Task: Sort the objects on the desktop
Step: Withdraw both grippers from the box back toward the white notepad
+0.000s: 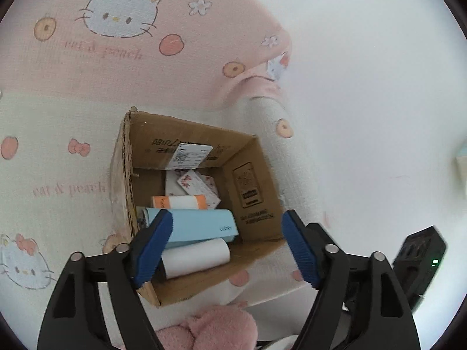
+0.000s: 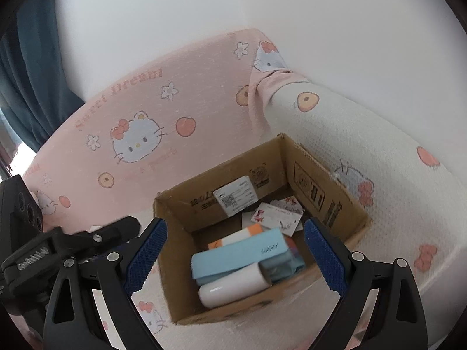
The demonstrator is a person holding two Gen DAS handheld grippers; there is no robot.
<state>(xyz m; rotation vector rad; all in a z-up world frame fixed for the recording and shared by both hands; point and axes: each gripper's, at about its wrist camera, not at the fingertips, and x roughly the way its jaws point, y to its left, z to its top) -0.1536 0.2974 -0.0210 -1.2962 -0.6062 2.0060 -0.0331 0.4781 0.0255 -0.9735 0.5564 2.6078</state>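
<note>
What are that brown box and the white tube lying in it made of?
The brown box looks like corrugated cardboard: matte, with fluted layers showing along its cut rim. The white tube seems to be smooth plastic, perhaps glossy, since its rounded end catches a soft highlight; I cannot be sure.

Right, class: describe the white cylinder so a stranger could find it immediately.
Find the open cardboard box on the cartoon-cat bedsheet. Inside, at its near end, the white cylinder lies on its side against a light blue case. It is the only plain, round, glossy thing there.
</note>
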